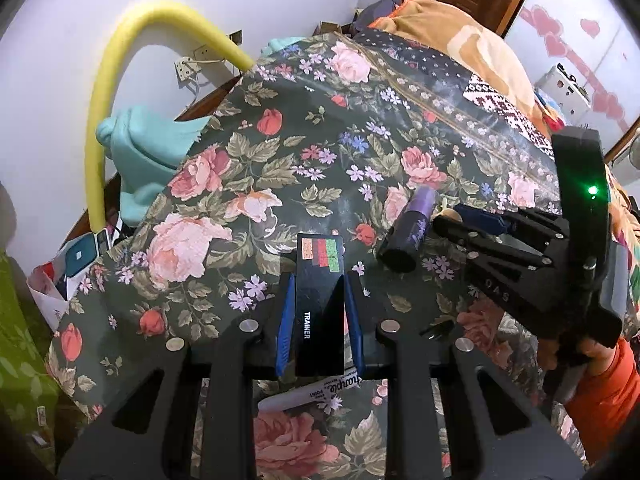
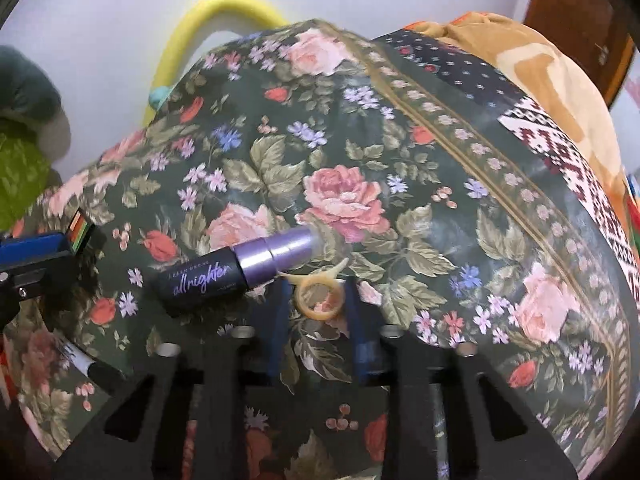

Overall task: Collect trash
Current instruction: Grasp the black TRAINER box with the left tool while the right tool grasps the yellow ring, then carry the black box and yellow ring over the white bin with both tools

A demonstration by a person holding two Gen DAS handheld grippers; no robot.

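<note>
On the floral-covered counter (image 1: pixel 248 152), left gripper (image 1: pixel 320 300) clamped a black box (image 1: pixel 320 280); right gripper (image 2: pixel 318 300) stood narrowly parted around a yellowish plastic ring (image 2: pixel 318 300), beside a purple spray bottle (image 2: pixel 236 268).

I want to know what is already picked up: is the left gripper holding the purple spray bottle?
No, the left gripper is shut on a black box; the purple spray bottle lies apart on the floral cloth.
</note>
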